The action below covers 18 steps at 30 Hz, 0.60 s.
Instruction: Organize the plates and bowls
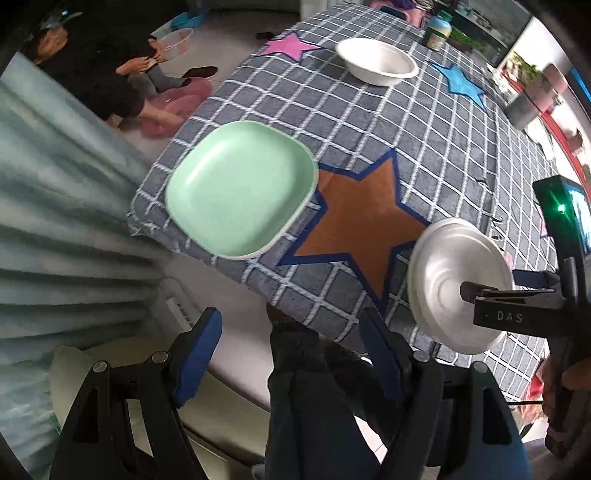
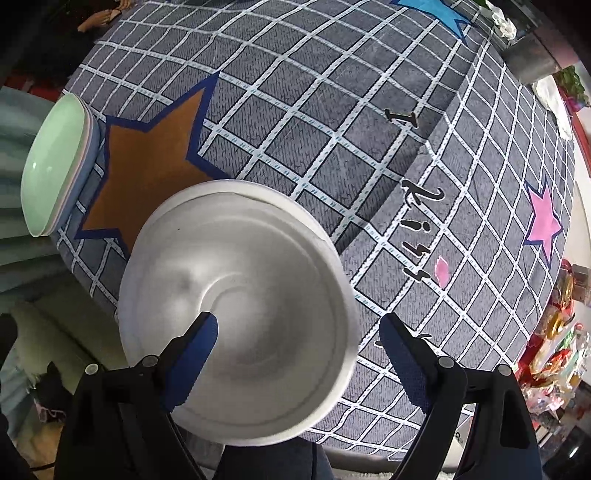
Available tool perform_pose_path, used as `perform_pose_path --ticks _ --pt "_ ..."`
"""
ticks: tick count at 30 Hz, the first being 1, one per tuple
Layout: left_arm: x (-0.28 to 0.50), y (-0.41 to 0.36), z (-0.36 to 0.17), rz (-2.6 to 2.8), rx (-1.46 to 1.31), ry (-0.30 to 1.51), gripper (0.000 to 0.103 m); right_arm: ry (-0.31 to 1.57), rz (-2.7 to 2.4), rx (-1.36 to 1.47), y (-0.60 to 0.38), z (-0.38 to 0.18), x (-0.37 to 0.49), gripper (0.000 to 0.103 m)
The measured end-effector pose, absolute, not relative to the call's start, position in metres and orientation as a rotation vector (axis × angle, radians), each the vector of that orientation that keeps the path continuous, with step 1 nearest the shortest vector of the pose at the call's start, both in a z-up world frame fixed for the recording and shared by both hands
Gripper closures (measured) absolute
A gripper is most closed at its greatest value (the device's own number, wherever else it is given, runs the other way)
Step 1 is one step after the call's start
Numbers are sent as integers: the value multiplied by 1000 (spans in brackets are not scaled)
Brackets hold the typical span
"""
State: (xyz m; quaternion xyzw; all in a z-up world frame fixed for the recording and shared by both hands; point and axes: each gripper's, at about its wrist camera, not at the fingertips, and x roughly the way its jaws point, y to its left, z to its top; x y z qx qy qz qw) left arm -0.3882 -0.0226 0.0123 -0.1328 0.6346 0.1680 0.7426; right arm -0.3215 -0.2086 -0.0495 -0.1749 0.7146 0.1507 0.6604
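Table (image 1: 424, 122) under a grey checked cloth with orange, pink and blue stars; a seated person (image 1: 92, 70) on the floor at 10 o'clock in the left wrist view.

Green plate (image 1: 242, 188): square with rounded corners, at the cloth's edge, just beside the orange star (image 1: 365, 218), at 9 o'clock of it.

White bowl (image 1: 376, 61): upright, far side of the table, at 12 o'clock, between the pink and blue stars.

Second bowl (image 2: 240, 310): white, tilted, one finger of the right gripper (image 2: 299, 354) inside it and one outside; whether the pads pressed its wall could not be told.

Left gripper (image 1: 291, 350): jaws wide, nothing between them, hanging over the table's near edge.

Jar (image 1: 437, 31): far edge, at 1 o'clock.
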Motion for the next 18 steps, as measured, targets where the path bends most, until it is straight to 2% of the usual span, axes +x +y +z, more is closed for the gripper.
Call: perform_pose_path --ticks 9,18 --pt "-347 -40 6 279 -261 1442 23 1579 296 -230 -274 -20 -312 13" --pt "-305 -82 20 153 -50 1449 23 1599 172 1 -342 -17 -296 13"
